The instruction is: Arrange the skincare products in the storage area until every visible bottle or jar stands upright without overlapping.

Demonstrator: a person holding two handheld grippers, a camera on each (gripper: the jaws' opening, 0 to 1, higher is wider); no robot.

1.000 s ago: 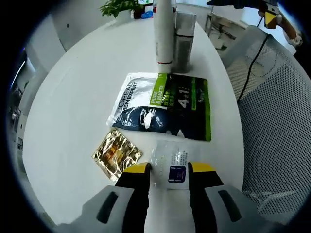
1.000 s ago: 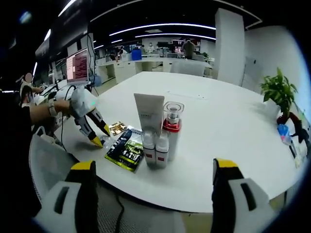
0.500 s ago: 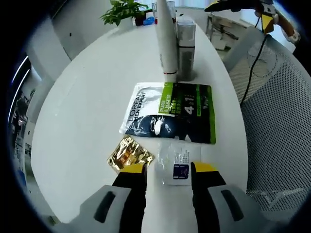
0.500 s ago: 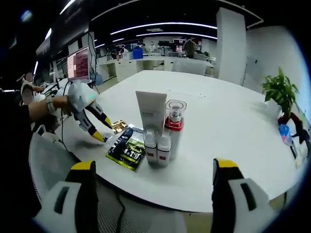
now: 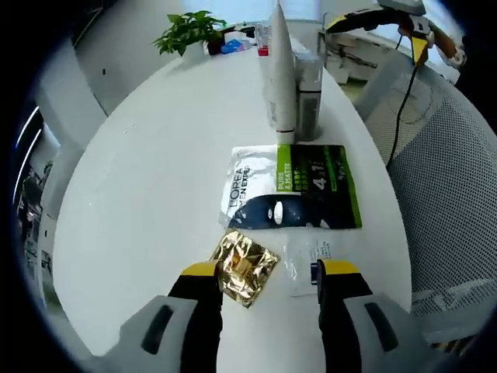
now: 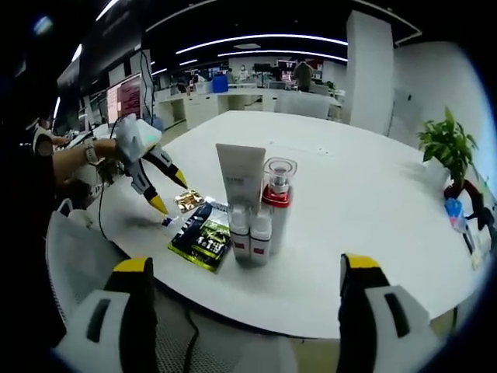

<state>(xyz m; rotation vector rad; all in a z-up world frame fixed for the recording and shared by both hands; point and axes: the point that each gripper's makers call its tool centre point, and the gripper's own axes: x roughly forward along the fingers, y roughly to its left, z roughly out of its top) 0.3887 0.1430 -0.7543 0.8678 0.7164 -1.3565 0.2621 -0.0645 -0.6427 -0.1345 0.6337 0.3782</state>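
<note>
the left tool (image 5: 264,273) hangs open just above the white surface (image 5: 147,179), holding nothing, its jaws straddling a gold foil sachet (image 5: 245,265) with a clear sachet (image 5: 309,259) beside it and a dark green-and-white mask pack (image 5: 295,186) lying flat beyond. further on, the white tube (image 6: 240,180), two small white bottles (image 6: 248,233) and a red-collared pump bottle (image 6: 276,194) stand upright in a tight cluster — that part looks done. the flat packets seem the only loose ends. the right tool (image 6: 245,311) waits open and empty, well back from the surface's edge.

Upright bottles (image 6: 256,210), flat sachets (image 5: 299,186).
</note>
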